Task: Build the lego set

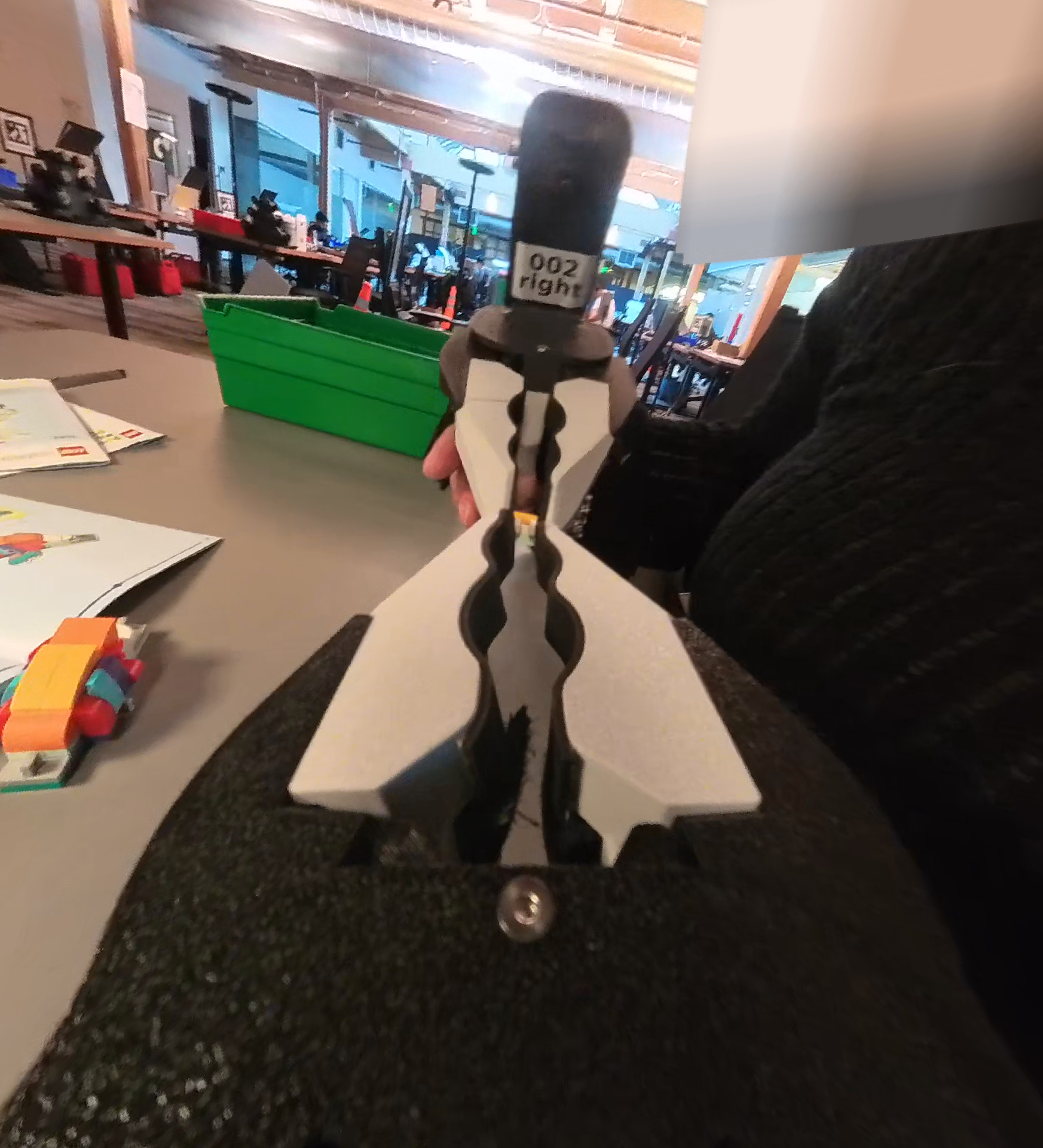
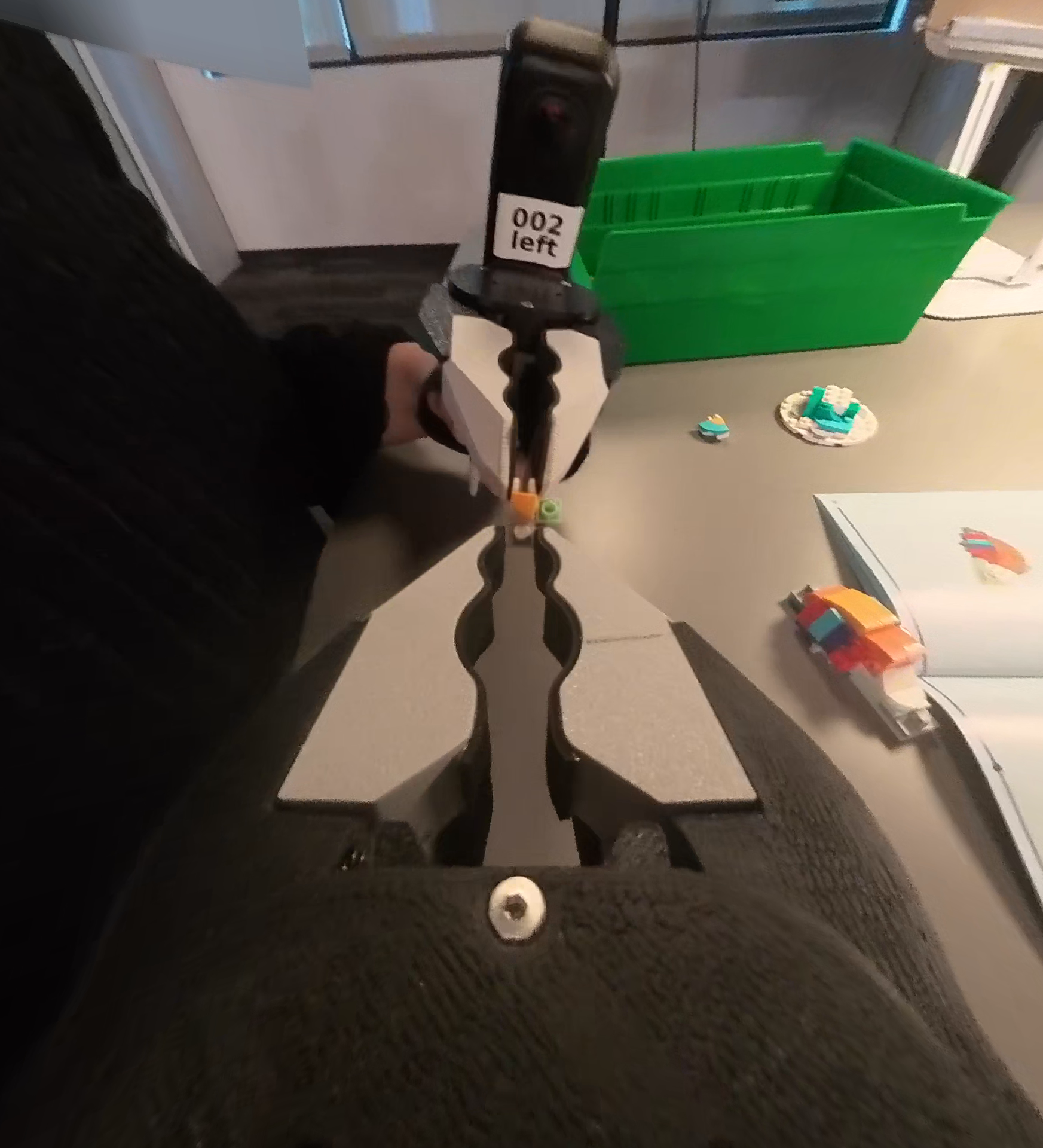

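Lego bits [image 2: 531, 510], an orange piece and a light green one, sit pinched between both grippers, left gripper [image 1: 526, 539] and right gripper [image 2: 522, 535] meeting tip to tip above the table [image 2: 723, 509]. Half-built orange model [image 2: 860, 646] lies off right by the booklet [image 2: 1003, 621], green bin [image 2: 817, 248] farther back.

A grey table [image 1: 295, 491] stood in a large open workshop with wooden beams [image 1: 394, 93] overhead and bright daylight through tall windows [image 1: 382, 174]. Long wooden benches [image 1: 59, 233] lined the far side, and a pale wall [image 2: 382, 118] rose behind the table.
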